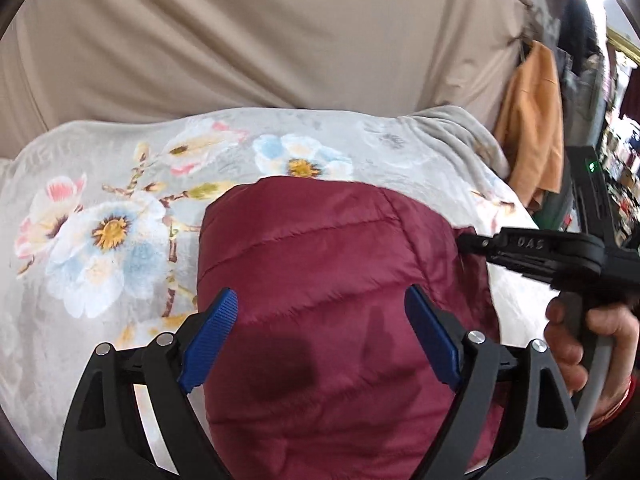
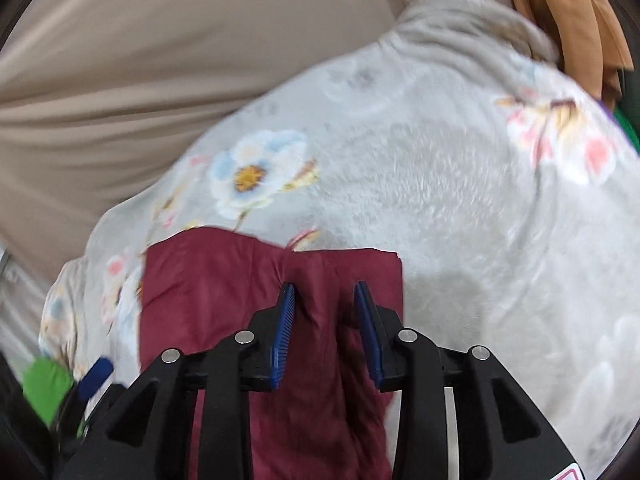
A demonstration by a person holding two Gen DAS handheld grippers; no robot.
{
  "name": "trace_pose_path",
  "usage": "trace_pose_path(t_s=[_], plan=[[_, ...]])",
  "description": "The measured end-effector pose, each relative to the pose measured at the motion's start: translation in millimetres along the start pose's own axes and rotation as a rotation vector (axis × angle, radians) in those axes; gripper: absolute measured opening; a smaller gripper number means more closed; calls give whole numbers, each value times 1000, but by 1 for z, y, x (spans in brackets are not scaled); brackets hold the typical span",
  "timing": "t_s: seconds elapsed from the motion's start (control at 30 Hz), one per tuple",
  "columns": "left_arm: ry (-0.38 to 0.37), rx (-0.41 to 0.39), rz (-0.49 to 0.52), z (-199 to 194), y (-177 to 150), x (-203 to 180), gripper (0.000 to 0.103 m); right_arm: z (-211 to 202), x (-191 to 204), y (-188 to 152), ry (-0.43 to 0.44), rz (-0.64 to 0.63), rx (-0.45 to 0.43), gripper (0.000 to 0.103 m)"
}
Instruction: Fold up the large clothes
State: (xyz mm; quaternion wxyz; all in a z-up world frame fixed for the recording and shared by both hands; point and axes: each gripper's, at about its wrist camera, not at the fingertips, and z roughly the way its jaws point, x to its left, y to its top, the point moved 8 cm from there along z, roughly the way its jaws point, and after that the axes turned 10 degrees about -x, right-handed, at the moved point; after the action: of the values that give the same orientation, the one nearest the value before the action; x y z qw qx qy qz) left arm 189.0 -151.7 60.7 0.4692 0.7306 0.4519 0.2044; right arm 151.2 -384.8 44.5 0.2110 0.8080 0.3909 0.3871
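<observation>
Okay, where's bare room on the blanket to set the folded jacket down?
Open floral blanket lies right of the maroon jacket, toward the orange cloth. Another bare strip borders the beige curtain. It is crowded where both grippers work the jacket.

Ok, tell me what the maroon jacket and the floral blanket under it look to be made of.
Maroon jacket: looks like thin woven nylon or polyester over padding, with a slight sheen, stitched quilt lines and puffy panels between them; the filling cannot be seen.
Floral blanket: seems a plush fleece, matte, with a short fuzzy nap that catches the light, and soft-edged printed flowers.

Parted blue fingers straddle maroon jacket on floral blanket.
</observation>
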Motion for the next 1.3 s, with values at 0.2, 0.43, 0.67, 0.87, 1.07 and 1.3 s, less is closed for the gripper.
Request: trace_pose_path(t_s=[0.2, 0.43, 0.67, 0.87, 1.07, 1.3], plan=[[31, 65, -23, 37, -17, 16, 85, 29, 17, 11, -2, 16, -66, 3], [20, 62, -17, 54, -36, 20, 98, 73, -3, -22, -80, -56, -13, 0], [65, 14, 49, 63, -49, 12, 98, 85, -13, -36, -104, -94, -67, 0], [80, 38, 64, 62, -48, 16, 98, 69, -17, -29, -60, -36, -88, 2], [48, 0, 71, 7, -37, 12, 98, -28, -7, -37, -14, -119, -137, 13], [25, 82, 138, -8, -75, -13, 98, -41, -19, -109, -42, -209, -20, 10]])
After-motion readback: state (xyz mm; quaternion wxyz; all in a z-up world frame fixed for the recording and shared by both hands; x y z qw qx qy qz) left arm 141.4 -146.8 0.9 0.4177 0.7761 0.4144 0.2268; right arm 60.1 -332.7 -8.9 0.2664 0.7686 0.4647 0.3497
